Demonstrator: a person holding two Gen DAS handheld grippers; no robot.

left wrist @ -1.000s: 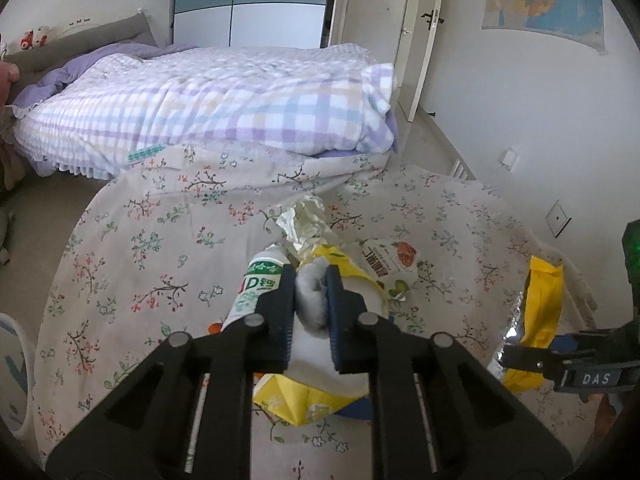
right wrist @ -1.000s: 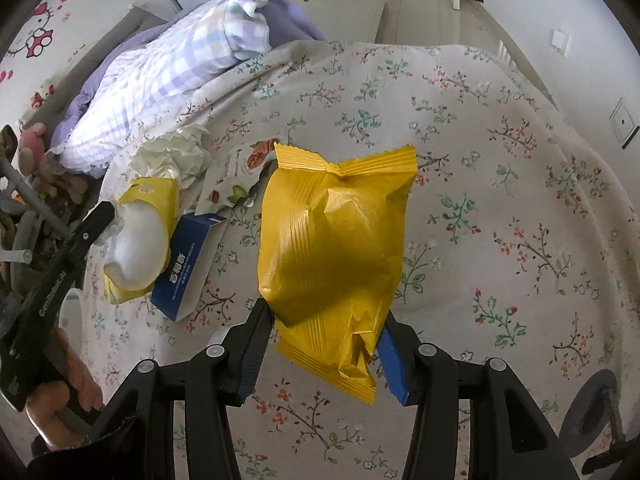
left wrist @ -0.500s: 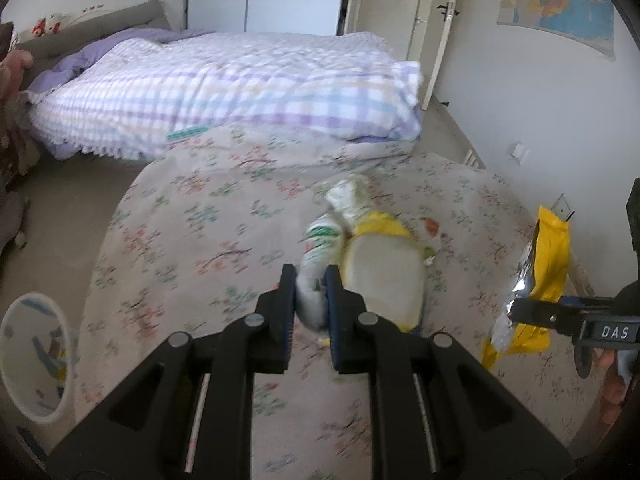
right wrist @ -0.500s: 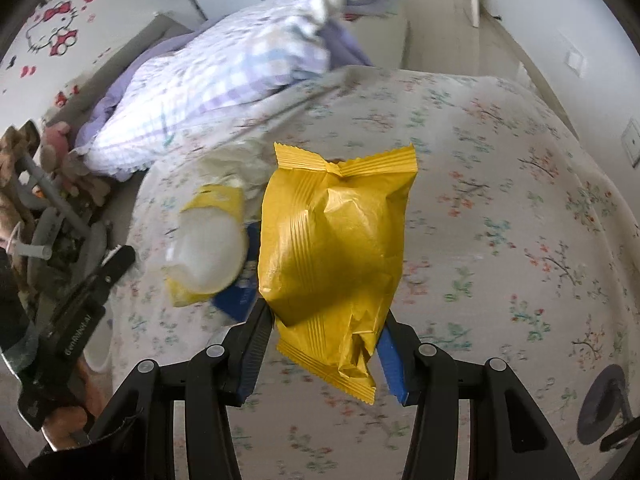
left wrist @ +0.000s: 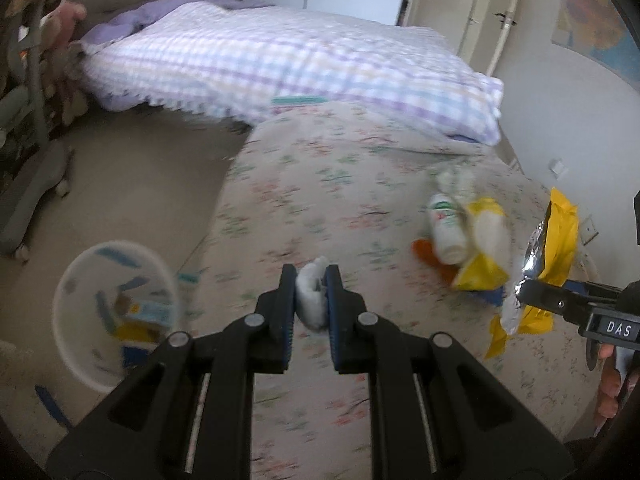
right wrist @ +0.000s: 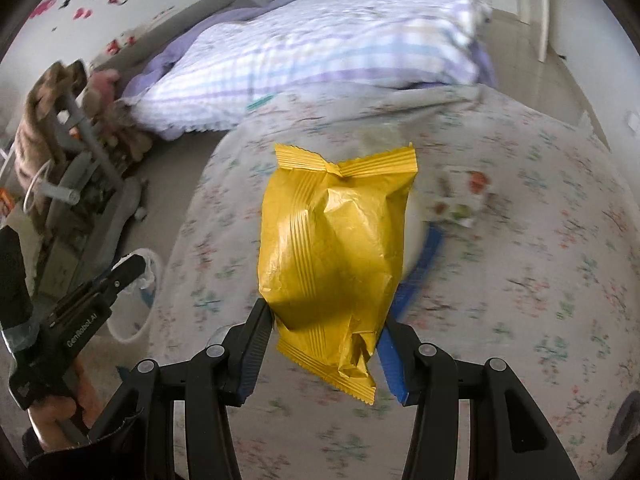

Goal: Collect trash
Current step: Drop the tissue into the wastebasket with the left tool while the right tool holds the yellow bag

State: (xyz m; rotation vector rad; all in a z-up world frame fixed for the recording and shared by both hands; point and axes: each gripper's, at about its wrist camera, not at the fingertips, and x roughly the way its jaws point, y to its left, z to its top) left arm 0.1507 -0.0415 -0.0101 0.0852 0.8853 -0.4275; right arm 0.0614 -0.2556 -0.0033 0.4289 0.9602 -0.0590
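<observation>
My left gripper (left wrist: 311, 280) is shut on a crumpled white tissue (left wrist: 313, 300), held above the floral bed sheet (left wrist: 304, 208). My right gripper (right wrist: 326, 320) is shut on a yellow snack bag (right wrist: 334, 248); the same bag (left wrist: 560, 236) shows at the right edge of the left wrist view. A white waste bin (left wrist: 116, 304) holding some wrappers stands on the floor at lower left, and its rim (right wrist: 132, 328) peeks out behind the left gripper in the right wrist view. More trash lies on the sheet: a white bottle (left wrist: 446, 228), a yellow pack (left wrist: 486, 252), a blue box (right wrist: 420, 272) and a printed wrapper (right wrist: 460, 200).
A checked quilt (left wrist: 288, 64) covers the far half of the bed. A grey rack with plush toys (right wrist: 68, 148) stands on the floor at left. A hand (right wrist: 52, 420) holds the left gripper's handle. Wall, door and socket lie to the right.
Both grippers have swung left toward the bed's edge with their loads. The trash pile now sits to the right, and the waste bin has come into view at lower left.
</observation>
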